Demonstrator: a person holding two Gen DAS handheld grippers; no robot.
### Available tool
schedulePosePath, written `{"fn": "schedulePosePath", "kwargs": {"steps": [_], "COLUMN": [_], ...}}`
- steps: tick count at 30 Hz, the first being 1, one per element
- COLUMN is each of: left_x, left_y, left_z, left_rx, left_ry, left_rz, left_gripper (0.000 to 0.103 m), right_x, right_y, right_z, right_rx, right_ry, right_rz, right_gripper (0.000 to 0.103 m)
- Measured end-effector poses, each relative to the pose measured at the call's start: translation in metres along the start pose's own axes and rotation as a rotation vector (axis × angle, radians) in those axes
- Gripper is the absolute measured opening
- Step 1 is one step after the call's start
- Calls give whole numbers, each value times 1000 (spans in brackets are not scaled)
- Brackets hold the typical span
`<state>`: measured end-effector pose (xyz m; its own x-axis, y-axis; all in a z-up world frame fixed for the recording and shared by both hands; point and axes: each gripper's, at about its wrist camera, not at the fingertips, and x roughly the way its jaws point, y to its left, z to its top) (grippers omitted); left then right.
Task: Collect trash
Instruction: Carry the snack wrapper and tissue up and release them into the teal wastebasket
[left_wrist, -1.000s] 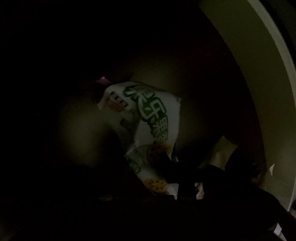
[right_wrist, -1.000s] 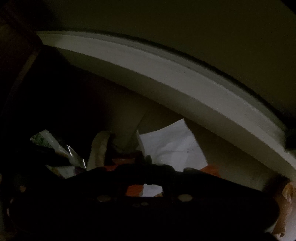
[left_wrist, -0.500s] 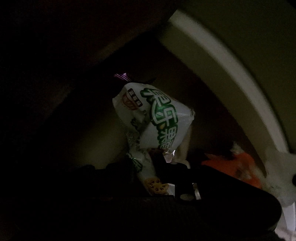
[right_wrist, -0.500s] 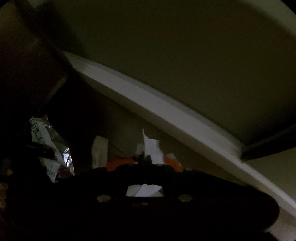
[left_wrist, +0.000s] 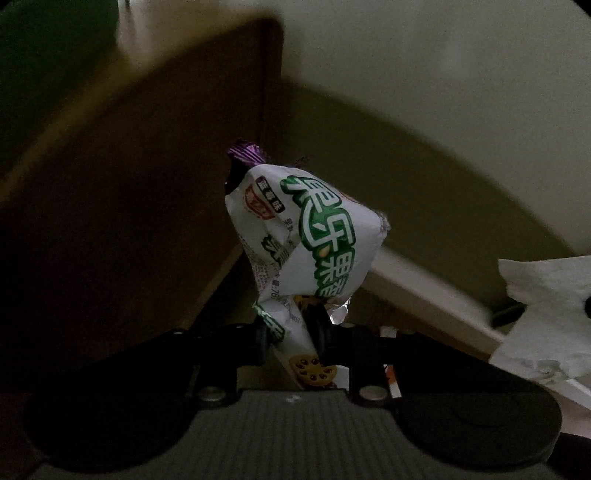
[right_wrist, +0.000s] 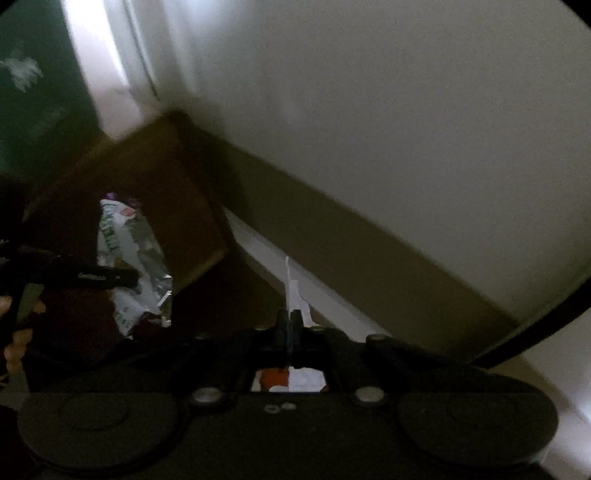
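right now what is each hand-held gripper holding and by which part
Left hand-held gripper: white-and-green snack wrapper, pinched at its lower end. Right hand-held gripper: white paper scrap, by its lower edge.

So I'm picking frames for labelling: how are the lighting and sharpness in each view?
Left wrist: dim, wall and baseboard smeared, but the snack wrapper in the left gripper reads sharply. Right wrist: darker, streaked background, white paper seen edge-on in the right gripper.

At the lower centre of the frame, a thin white paper scrap (right_wrist: 291, 291) is pinched edge-on by the right gripper (right_wrist: 289, 325). At the left, a crumpled snack wrapper (right_wrist: 129, 258) is clamped by the left gripper (right_wrist: 131, 278).
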<state>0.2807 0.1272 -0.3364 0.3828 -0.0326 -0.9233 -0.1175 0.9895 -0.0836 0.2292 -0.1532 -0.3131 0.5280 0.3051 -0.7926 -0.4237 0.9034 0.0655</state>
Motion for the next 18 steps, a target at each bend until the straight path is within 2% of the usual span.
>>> {"fn": "schedulePosePath", "kwargs": {"steps": [6,13,18], "left_x": [-89,-195,-259], "left_y": [-1,15,14], "left_z": [11,18,18], "left_rx": [32,53,104], "left_ry": [-69,-159,-280], "left_rz": [-40,-40,-7], "left_gripper": [23,23,23], "right_x": [-81,-164,-214], "right_y": [23,62,91], "right_z": [23,55,87], "right_rx": [-139,-258,-323], "right_ry": [-116,-267,-385], "right_rz": [40,81,99], "right_gripper": [0,0,0]}}
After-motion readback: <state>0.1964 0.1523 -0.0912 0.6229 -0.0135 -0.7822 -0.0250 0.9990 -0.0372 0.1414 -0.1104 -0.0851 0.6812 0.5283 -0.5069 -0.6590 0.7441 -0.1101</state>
